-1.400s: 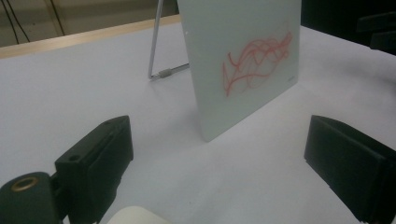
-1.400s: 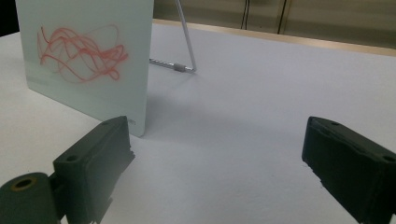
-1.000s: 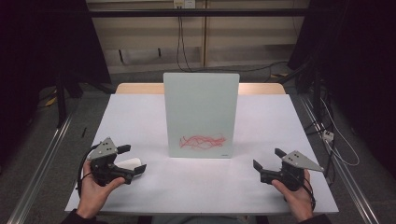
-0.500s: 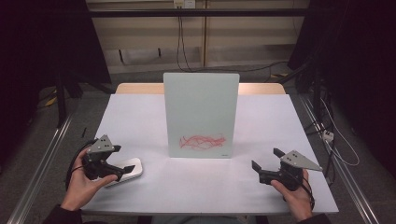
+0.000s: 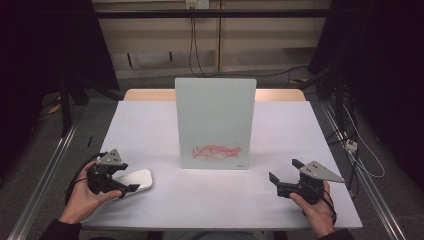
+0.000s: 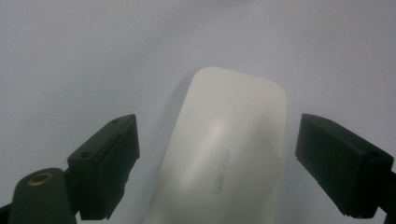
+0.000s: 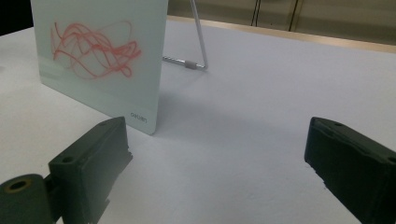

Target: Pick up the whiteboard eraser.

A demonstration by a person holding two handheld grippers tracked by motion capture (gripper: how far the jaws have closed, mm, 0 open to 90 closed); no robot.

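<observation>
1. The white eraser (image 5: pixel 134 181) lies flat on the table (image 5: pixel 150 125), at the near left, well apart from the board.
2. In the left gripper view the eraser (image 6: pixel 224 154) sits between the two black jaws with a gap on each side; neither pad touches it.
3. The left gripper (image 5: pixel 131 185) is held low over the eraser's near end by the left hand (image 5: pixel 82 197). Its jaws have just been closing and stand apart around the eraser.
4. The glass board (image 5: pixel 215 122) stands upright at the table's middle, propped by a wire stand (image 7: pixel 198 42) behind it.
5. Red scribbles (image 5: pixel 217 151) cover the board's lower part.
6. The right gripper (image 5: pixel 285 175) rests at the near right, held by the right hand (image 5: pixel 315 210). Its jaws stand wide apart with nothing between them, pointing toward the board (image 7: pixel 100 56).
</observation>
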